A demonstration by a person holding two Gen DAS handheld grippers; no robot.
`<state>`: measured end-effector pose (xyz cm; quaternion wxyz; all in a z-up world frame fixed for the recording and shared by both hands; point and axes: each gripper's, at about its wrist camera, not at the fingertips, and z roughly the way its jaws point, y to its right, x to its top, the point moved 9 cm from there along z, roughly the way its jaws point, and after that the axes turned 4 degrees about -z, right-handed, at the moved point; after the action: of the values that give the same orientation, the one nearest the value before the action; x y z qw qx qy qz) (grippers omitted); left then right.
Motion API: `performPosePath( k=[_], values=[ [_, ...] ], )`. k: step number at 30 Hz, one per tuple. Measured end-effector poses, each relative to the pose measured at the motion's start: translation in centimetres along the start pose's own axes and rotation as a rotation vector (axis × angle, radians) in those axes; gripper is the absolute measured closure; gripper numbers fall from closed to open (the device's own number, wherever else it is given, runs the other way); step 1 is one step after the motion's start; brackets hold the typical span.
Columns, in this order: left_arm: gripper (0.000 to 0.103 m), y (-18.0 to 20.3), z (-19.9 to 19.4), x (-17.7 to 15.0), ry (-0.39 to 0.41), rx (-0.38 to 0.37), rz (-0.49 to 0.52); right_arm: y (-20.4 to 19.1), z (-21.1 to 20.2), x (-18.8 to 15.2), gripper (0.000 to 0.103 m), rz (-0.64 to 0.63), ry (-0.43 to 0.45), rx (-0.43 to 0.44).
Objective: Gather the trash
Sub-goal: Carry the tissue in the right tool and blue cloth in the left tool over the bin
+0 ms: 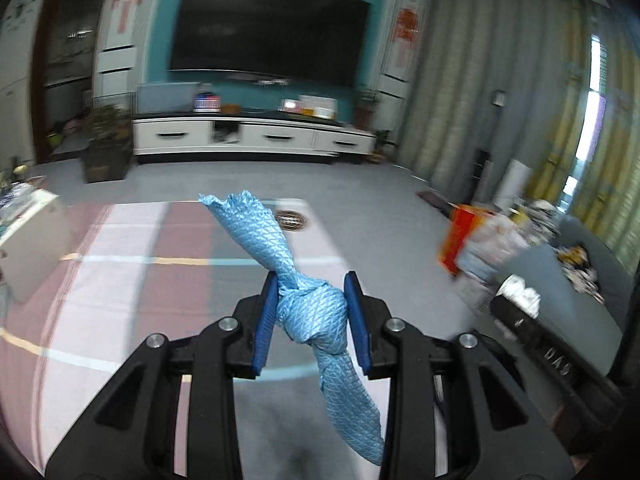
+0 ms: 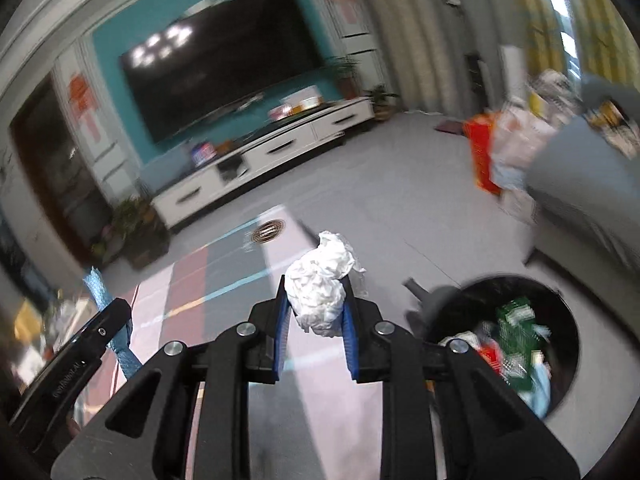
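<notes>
The left claw (image 1: 312, 312) is held level above the floor, facing the wall-mounted TV (image 1: 268, 28), its blue pads pinching a knotted blue cloth (image 1: 312, 312) at the knot. The cloth's long axis runs diagonally: one frayed end points up and away to the left, the other hangs down toward the camera on the right.

The right claw (image 2: 316, 308) is tilted, aimed at the same room, its pads pressed on a crumpled white tissue wad (image 2: 320, 292) that bulges above the fingertips. It has no clear long axis. To the lower right of this claw stands a black trash bin (image 2: 560, 312), open, holding green and mixed scraps. The left claw and blue cloth show at the left edge of the right wrist view.
</notes>
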<state>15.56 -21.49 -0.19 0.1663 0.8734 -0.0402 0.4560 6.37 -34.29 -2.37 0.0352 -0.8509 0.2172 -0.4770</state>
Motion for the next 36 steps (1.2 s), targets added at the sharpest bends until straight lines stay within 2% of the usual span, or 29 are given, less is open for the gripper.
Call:
performPosePath(
  k=[8, 12, 15, 19, 24, 28, 36],
  values=[
    [0.069, 8.3, 1.7, -3.0, -0.054, -0.114, 0.036, 12.1, -3.0, -1.9, 0.079, 0.194, 0.071, -0.165],
    [0.069, 13.1, 2.8, -5.3, -0.113, -0.194, 0.091, 16.2, -3.6, -3.1, 0.079, 0.247, 0.064, -0.216],
    [0.068, 15.6, 3.9, -7.3, -0.145, -0.212, 0.13, 18.6, -3.7, -4.0, 0.079, 0.295, 0.05, -0.252],
    [0.068, 18.1, 6.2, -9.3, -0.19, -0.216, 0.11, 20.3, -4.1, -4.8, 0.079, 0.314, 0.038, -0.321],
    [0.068, 20.5, 8.9, -12.9, -0.277, -0.263, 0.133, 22.2, -4.6, -5.6, 0.079, 0.362, 0.047, -0.328],
    [0.068, 20.5, 10.9, -15.9, -0.336, -0.253, 0.135, 22.4, -3.6, -6.2, 0.079, 0.364, 0.018, -0.322],
    [0.068, 20.8, 12.7, -18.5, -0.406, -0.252, 0.169, 23.1, -1.7, -7.5, 0.079, 0.399, -0.049, -0.306]
  ],
)
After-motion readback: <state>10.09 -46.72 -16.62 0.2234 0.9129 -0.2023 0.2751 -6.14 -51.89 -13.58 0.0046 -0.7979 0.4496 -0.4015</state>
